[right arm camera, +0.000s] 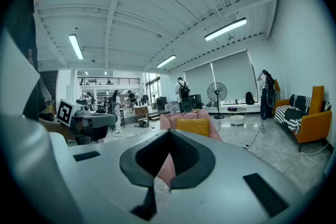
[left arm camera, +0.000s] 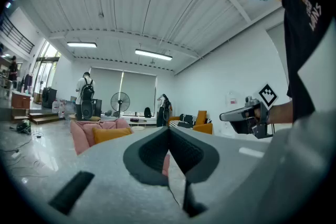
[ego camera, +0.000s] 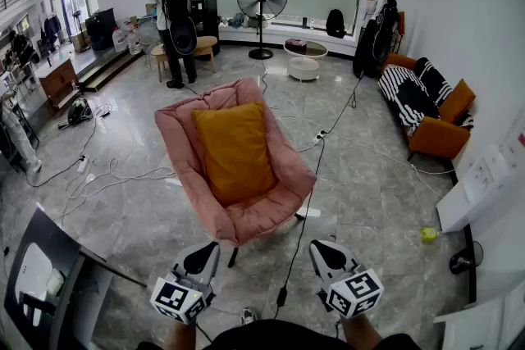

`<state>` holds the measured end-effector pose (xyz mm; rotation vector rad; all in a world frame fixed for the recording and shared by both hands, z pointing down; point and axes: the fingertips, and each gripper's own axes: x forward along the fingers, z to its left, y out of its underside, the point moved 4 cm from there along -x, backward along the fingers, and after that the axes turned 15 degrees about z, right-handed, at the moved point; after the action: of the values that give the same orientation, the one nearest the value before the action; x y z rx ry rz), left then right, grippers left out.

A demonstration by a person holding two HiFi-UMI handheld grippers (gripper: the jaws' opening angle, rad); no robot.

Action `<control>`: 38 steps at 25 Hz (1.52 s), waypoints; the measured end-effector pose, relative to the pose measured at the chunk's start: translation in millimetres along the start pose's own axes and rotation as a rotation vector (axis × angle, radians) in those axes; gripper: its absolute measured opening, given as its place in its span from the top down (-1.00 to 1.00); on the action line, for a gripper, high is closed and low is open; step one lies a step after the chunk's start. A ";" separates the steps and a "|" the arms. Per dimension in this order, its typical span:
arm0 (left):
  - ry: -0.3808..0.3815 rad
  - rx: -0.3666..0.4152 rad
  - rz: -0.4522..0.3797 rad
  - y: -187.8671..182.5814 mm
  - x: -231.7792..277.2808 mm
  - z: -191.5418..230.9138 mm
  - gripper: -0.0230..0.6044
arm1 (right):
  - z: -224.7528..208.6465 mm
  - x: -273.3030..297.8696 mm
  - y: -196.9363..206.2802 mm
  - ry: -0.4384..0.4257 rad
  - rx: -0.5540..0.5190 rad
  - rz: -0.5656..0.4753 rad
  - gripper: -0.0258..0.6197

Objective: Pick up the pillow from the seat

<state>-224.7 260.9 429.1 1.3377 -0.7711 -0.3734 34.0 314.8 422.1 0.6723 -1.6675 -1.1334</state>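
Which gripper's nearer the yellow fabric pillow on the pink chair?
Left, slightly: left gripper sits below the yellow fabric pillow, by the front of the pink padded chair; right gripper is farther out, lower right.

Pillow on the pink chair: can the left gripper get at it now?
Likely yes, once it advances. The pillow lies uncovered on the chair, nothing blocking it. The left gripper hangs short of the chair, jaws shut, so it must move forward and open.
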 end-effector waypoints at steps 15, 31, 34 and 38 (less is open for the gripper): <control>0.122 -0.044 -0.012 5.2 21.6 50.1 0.18 | 20.7 35.6 -13.6 -0.018 0.104 -0.052 0.22; 0.134 -0.113 0.052 12.7 85.0 71.2 0.13 | -23.7 77.6 -14.8 -0.010 0.159 0.034 0.16; 0.121 -0.110 0.058 2.2 111.8 67.8 0.13 | -53.2 88.6 -21.8 -0.028 0.163 0.037 0.16; 0.072 -0.131 0.070 -10.9 146.6 73.6 0.13 | -93.8 112.0 -38.8 -0.073 0.151 0.043 0.16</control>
<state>-170.2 109.6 463.1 1.1924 -0.7198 -0.3130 76.0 170.9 441.5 0.6931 -1.8344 -1.0190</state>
